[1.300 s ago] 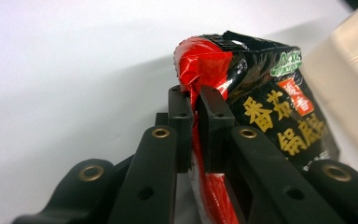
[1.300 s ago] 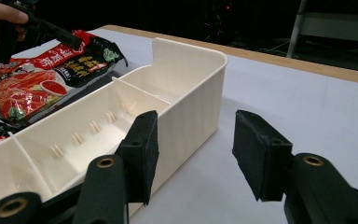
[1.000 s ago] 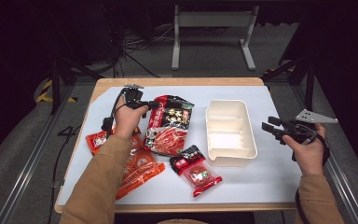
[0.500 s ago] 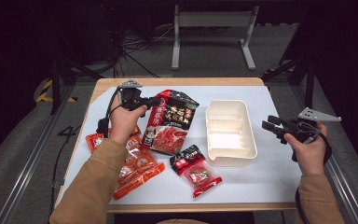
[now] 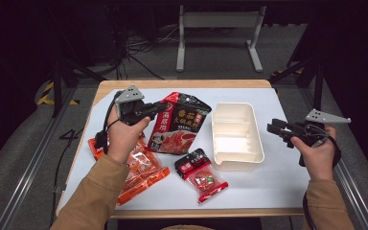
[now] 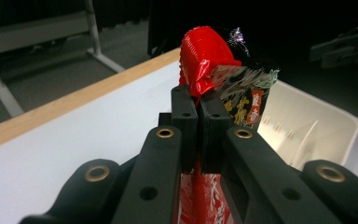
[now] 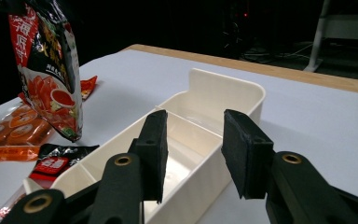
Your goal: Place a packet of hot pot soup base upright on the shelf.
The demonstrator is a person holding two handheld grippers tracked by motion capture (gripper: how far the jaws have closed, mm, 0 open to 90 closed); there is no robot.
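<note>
My left gripper (image 5: 161,107) is shut on the top edge of a red-and-black food pouch (image 5: 182,122) and holds it tilted above the table's middle. Seen from the left gripper view, the jaws (image 6: 199,100) pinch the pouch's crumpled red rim (image 6: 205,56). A cream divided tray (image 5: 235,143) lies right of the pouch. My right gripper (image 5: 274,128) hovers right of the tray, apart from it. Its jaws have just been closing, with a gap left and nothing held between them (image 7: 193,128). In the right gripper view the tray wall (image 7: 223,93) lies just beyond and the pouch (image 7: 51,70) hangs at the left.
An orange snack packet (image 5: 141,170) lies under my left forearm. A small black-and-red packet (image 5: 199,175) lies near the front edge. The white mat (image 5: 278,191) covers a wooden table. A metal frame (image 5: 218,21) stands on the floor behind.
My left hand has risen and moved right, lifting the pouch toward the tray. The right hand has stayed in place and its jaws stand narrower.
</note>
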